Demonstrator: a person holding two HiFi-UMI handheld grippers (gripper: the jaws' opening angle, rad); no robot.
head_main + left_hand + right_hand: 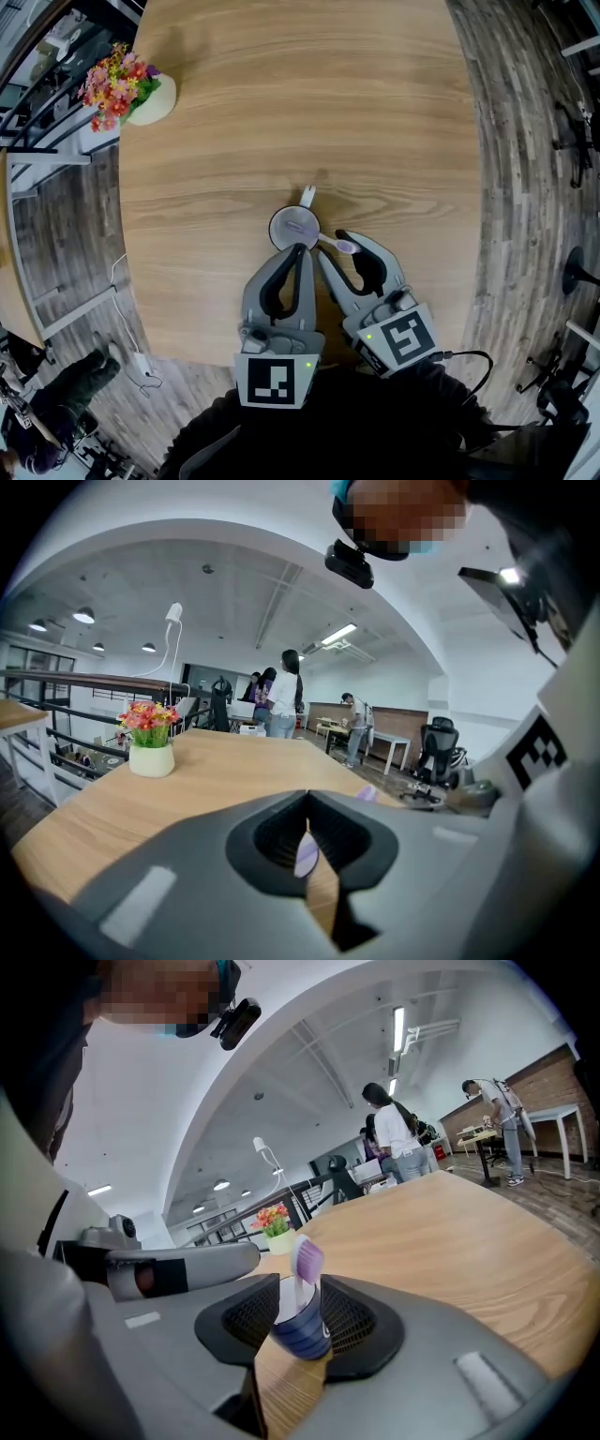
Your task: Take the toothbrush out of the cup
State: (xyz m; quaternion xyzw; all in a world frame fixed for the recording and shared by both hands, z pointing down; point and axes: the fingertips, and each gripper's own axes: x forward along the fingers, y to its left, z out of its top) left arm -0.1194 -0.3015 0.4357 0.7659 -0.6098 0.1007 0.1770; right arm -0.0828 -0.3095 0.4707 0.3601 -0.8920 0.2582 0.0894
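Observation:
A round cup (pixel 289 228) with a dark rim and a white handle stands near the front of the wooden table (pixel 281 94). A purple toothbrush (pixel 323 240) leans out of it to the right, its head over the rim. My left gripper (pixel 301 250) is shut, its tips at the cup's near rim; whether they touch it I cannot tell. My right gripper (pixel 334 244) is open, with the toothbrush's end between its fingers and the pads apart from it. The right gripper view shows the blue cup (pixel 302 1333) and the brush head (pixel 307 1258) just past the gripper (pixel 300 1288).
A white pot of flowers (pixel 141 94) stands at the table's far left edge, also seen as the pot (pixel 150 747). The table's front edge runs just under both grippers. People (pixel 281 691), desks and office chairs (pixel 439 747) stand beyond the table.

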